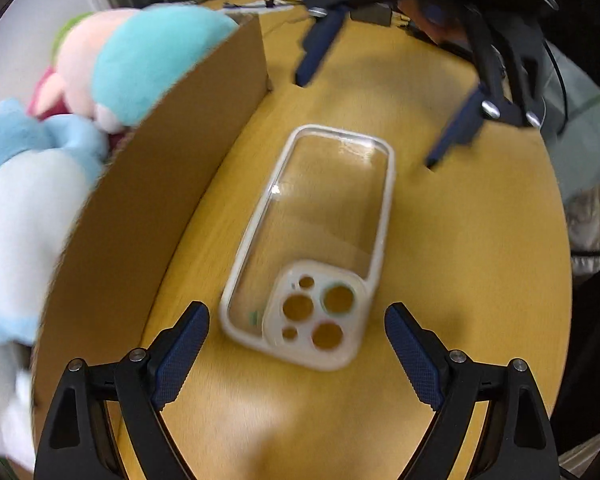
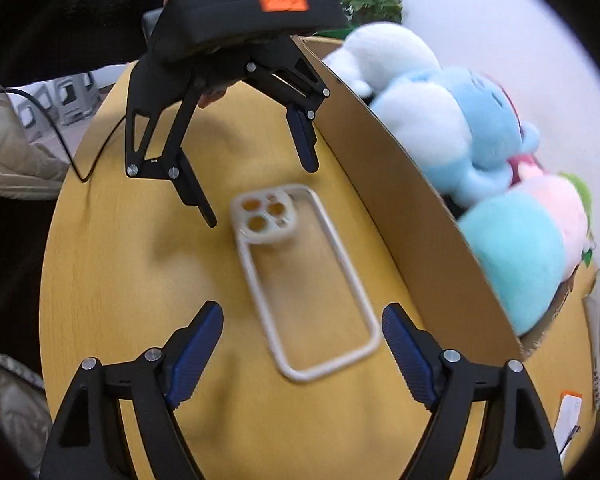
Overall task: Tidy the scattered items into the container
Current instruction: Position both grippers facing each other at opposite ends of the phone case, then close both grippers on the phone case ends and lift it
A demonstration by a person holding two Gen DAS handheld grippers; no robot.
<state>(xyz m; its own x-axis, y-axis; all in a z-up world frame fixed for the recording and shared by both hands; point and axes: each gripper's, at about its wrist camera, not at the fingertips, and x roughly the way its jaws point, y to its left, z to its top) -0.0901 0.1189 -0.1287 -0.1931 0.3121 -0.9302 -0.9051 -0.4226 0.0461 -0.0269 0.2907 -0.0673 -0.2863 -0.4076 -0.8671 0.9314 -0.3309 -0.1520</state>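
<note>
A clear phone case (image 1: 324, 216) with a whitish rim and a camera cut-out lies flat on the round wooden table (image 1: 480, 260), right beside the cardboard box (image 1: 160, 200). My left gripper (image 1: 296, 344) is open over the camera end, its pads apart from the rim. My right gripper (image 1: 366, 122) faces it from the far end, also open, with one finger on either side of the case's plain end. In the right wrist view the case (image 2: 304, 280) runs from my right gripper (image 2: 302, 344) up to the left gripper (image 2: 262, 196). Neither gripper holds anything.
The box wall (image 2: 400, 208) stands close along one long side of the case. Plush toys (image 1: 152, 60) (image 2: 432, 120) in blue, white, teal and pink fill the box. A black cable (image 2: 60, 140) trails off the table edge. A dark sleeve (image 2: 100, 20) reaches to the left gripper's handle.
</note>
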